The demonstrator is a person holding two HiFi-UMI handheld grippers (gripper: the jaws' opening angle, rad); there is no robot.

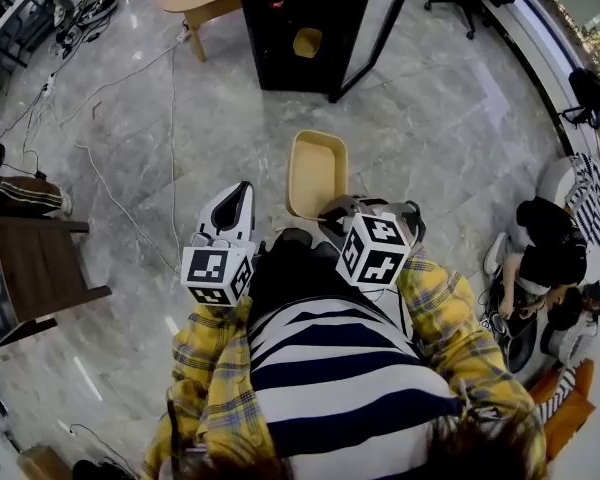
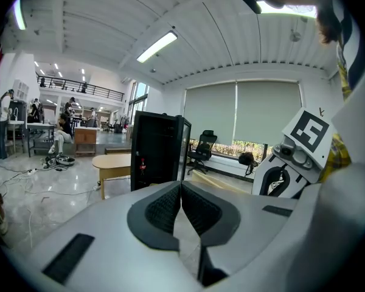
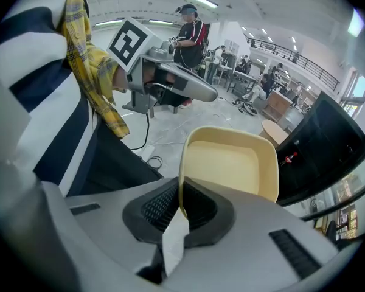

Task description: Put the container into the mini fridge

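Right gripper is clamped on the near rim of the container, a grip shown plainly only in its own view (the head view does not resolve it). Left gripper has its jaws pressed together on nothing. The head view alone places the container above the floor, short of the fridge at 12 o'clock, whose door stands open.

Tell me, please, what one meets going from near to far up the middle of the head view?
striped shirt → right tongs → container, its near rim gripped by those tongs → marble floor → mini fridge, door open
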